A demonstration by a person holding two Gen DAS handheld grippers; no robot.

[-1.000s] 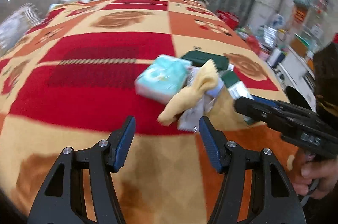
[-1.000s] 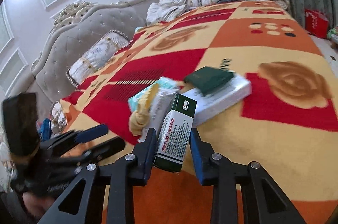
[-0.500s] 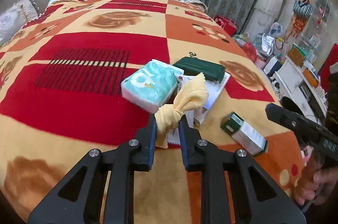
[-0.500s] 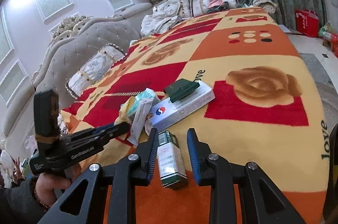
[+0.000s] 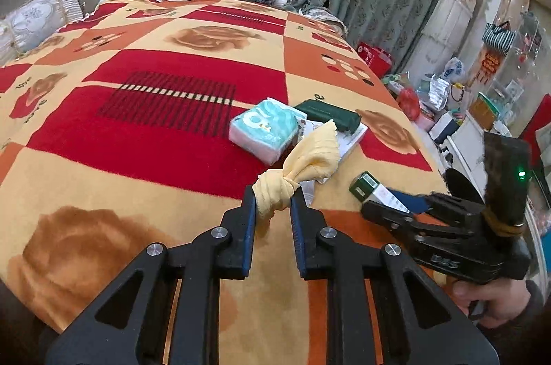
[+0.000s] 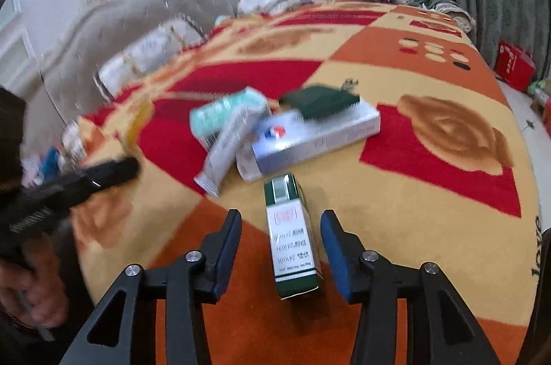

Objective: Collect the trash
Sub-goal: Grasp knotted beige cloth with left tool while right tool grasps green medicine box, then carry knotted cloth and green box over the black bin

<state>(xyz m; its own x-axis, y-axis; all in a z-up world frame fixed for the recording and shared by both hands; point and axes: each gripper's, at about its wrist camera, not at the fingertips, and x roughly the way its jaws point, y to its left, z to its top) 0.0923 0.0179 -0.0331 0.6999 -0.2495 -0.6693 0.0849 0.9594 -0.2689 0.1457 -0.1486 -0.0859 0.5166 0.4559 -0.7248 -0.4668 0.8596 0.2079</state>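
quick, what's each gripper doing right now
left gripper: shut on the knotted yellow cloth.
right gripper: jaws opening, pads clear of the green and white carton lying between them on the blanket.

Open blanket on the near and left side, clutter ahead

Bare blanket [image 5: 103,192] is lying open leftward; the tissue pack [image 5: 265,130], white box [image 6: 316,134] and green carton [image 6: 292,237] are crowding the way ahead.

The word "love" is woven into the blanket [image 6: 536,247] at its right edge and again, small, in a red square; print on the green-and-white box [image 6: 292,237] is too blurred to read
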